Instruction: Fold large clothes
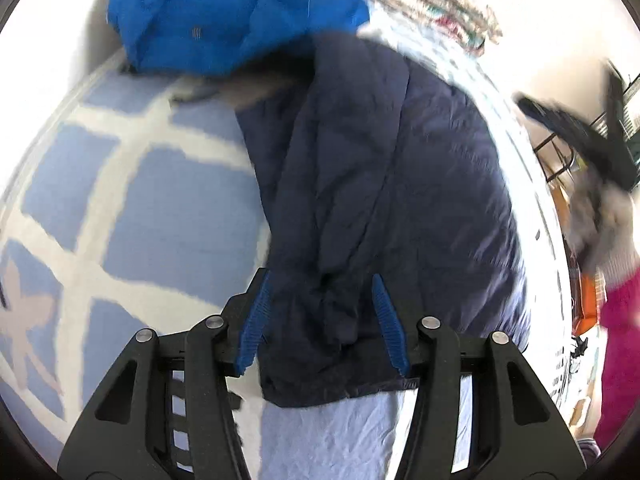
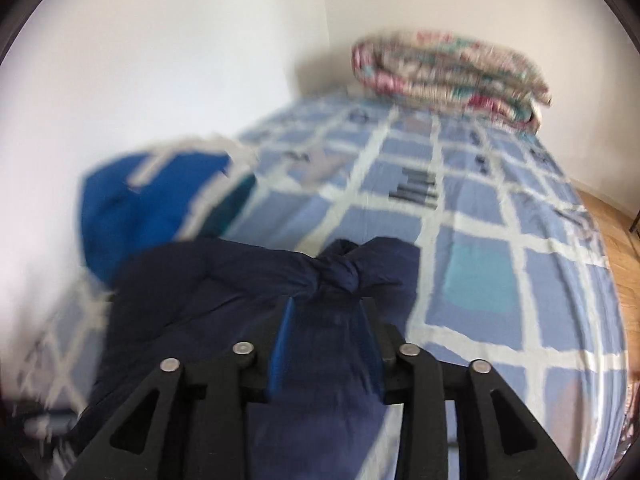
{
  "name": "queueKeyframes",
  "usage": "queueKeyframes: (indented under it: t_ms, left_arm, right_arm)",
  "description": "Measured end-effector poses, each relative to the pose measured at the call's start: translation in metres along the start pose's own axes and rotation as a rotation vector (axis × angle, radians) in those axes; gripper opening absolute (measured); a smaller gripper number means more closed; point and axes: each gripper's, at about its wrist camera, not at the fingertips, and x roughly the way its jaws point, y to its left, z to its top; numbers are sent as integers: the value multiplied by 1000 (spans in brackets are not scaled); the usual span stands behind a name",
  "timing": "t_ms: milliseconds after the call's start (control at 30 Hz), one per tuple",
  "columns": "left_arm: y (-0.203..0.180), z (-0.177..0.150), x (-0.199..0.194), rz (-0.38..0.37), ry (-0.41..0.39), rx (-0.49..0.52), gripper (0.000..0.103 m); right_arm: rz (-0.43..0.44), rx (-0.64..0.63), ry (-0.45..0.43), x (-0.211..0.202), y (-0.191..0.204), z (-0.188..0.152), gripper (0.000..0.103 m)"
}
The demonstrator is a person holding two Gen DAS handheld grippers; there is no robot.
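Note:
A dark navy padded jacket [image 1: 380, 184] lies on the bed, folded lengthwise. My left gripper [image 1: 322, 280] is open, its blue fingers [image 1: 256, 320] spread on either side of the jacket's near hem. In the right wrist view the jacket [image 2: 208, 300] is bunched, and my right gripper [image 2: 326, 300] is shut on a gathered knot of its fabric [image 2: 340, 268]. The right gripper shows as a dark blurred shape [image 1: 592, 140] at the far right of the left wrist view.
The bed has a blue and white checked sheet [image 1: 132, 200] [image 2: 480, 240]. A bright blue garment [image 1: 224, 20] [image 2: 152, 208] lies by the wall. A folded patterned quilt [image 2: 448, 72] sits at the bed's far end. Wooden floor [image 2: 616, 232] lies right of the bed.

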Motion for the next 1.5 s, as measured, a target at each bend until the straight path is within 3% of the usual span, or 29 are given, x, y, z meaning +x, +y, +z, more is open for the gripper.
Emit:
queueKeyframes:
  t_ms: [67,100,133,167,300,467,700,900,1067,1167,1400,1500]
  left_arm:
    - [9,12,-11,-39,-40,-30,62]
    - [14,17,-13,-76,-45,-55,68]
    - [24,25,-12,-131,-36,-95,71]
    - [32,31,-10,-178,-26,-134,72]
    - [68,51,8,-302,0,-302,73]
    - [106,64,45,-443,68,-485,73]
    - [120,79,72,-492,59,-556,74]
    - [111,91,100,-477,80,-527,74]
    - [113,91,105,-531,76,-536,75]
    - [105,88,110,-560,114,-498,75]
    - [82,89,107,-512,145,-411,75]
    - [78,88,102,-531,149,-407,75]
  right_arm:
    - [63,-16,-30,-34,-4,-15,47]
    - [90,-19,-34,-51,-8,-26,68]
    - [101,-15,-37,-62,-12,-35,82]
    - [102,-4,-42,-72,-15,-44,83]
    - [159,146,3,-90,-41,-80,83]
    - [274,364,74,-75,-76,-112,83]
    - [374,511,174,-31,-93,-141,83]
    - [431,550,194,-11,-94,-145,83]
    - [442,549,211,-1,-90,-146,83]
    - [438,548,217,3,-89,-146,83]
    - [454,591,237,22,-90,-153,83]
    - [480,611,227,27,-88,-153,83]
